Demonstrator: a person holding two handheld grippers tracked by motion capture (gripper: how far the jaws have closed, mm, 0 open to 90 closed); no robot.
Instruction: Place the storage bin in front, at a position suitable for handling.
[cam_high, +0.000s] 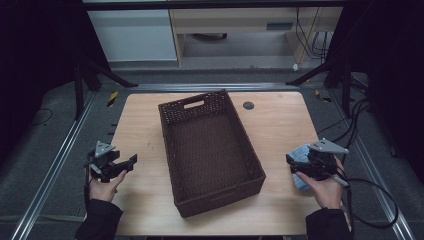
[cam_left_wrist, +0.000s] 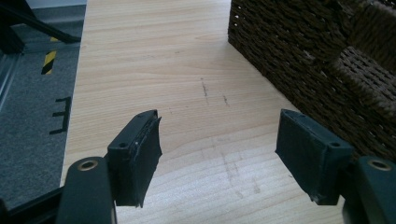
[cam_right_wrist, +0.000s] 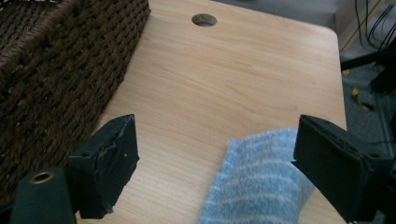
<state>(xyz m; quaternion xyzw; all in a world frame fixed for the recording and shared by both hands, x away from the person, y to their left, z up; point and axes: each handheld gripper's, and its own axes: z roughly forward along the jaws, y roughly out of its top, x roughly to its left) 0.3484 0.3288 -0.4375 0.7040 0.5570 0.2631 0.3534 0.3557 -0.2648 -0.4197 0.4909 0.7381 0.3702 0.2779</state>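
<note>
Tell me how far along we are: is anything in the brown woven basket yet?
Nothing looks done: the brown woven basket on the light wooden table appears empty. In hand: the right gripper is open, its jaws either side of the blue striped cloth, not closed on it. The left gripper is open over bare wood. Probably left: gripping the cloth and, likely, placing it in the basket.

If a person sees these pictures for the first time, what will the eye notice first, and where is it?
First comes the big dark woven basket, empty, in the middle of the wooden table. Next is the blue striped cloth, lying near the table's right edge between the open jaws of the right claw. The left claw is open too, over bare wood left of the basket.
</note>
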